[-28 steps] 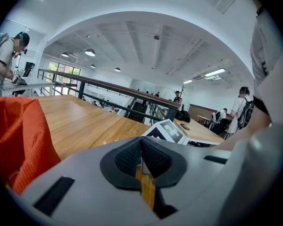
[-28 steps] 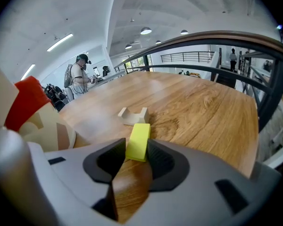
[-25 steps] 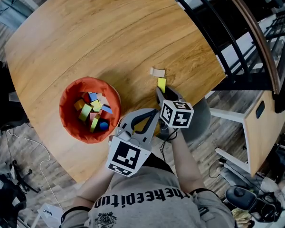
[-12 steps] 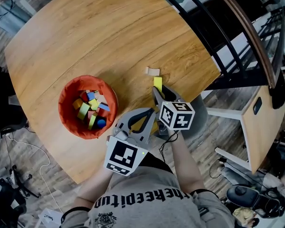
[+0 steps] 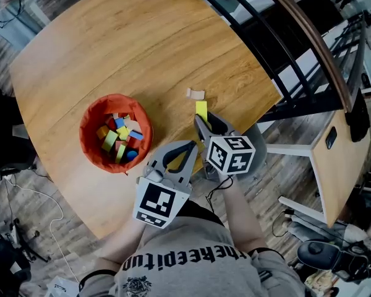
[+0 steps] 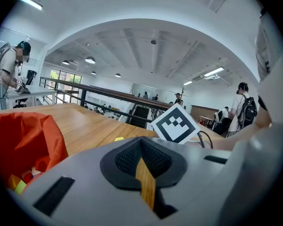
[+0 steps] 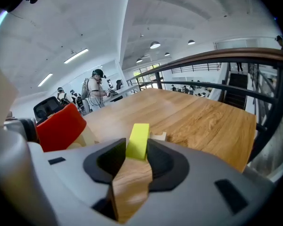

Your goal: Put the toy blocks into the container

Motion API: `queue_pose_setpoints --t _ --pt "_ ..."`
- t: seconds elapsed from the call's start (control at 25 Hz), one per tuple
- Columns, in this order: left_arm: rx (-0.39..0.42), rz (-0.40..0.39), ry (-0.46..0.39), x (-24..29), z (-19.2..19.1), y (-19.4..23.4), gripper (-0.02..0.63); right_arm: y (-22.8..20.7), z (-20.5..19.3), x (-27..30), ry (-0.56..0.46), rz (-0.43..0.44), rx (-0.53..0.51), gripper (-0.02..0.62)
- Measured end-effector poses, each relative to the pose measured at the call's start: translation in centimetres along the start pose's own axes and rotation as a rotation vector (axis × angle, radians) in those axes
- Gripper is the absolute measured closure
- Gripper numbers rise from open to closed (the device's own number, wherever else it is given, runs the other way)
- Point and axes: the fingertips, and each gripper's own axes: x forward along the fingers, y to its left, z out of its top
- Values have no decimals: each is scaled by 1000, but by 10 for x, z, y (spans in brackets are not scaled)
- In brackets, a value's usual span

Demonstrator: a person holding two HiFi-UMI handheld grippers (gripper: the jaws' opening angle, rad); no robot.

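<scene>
Two blocks sit outside the orange container [image 5: 85, 124], which holds several more. One yellow-green block [image 5: 201, 109] is clamped between the right gripper's [image 5: 205, 121] jaws, and one beige block [image 5: 196, 94] lies on the table [image 5: 142, 36] just beyond. The left gripper [image 5: 191, 147] is clenched, empty.

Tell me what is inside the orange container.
Inside the orange container lies a heap of toy blocks: yellow, green, blue, red and pale ones. The top ones cover any blocks beneath and the container's bottom.

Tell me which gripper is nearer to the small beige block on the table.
Right. The right gripper, holding a yellow-green block, is just short of the beige block; the left gripper sits farther back, beside the orange container.
</scene>
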Motion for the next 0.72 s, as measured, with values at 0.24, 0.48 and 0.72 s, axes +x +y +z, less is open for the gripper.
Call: queue_pose_setpoints --t 0.24,0.48,0.72 --pt "3 33 -22 -14 2 1 592 21 10 -12 -32 46 -42 446" --pt "4 73 -51 -30 9 1 592 46 24 -26 -68 100 -98 446" --pt "0 125 -76 -48 11 6 592 71 36 -37 -99 155 -145 446"
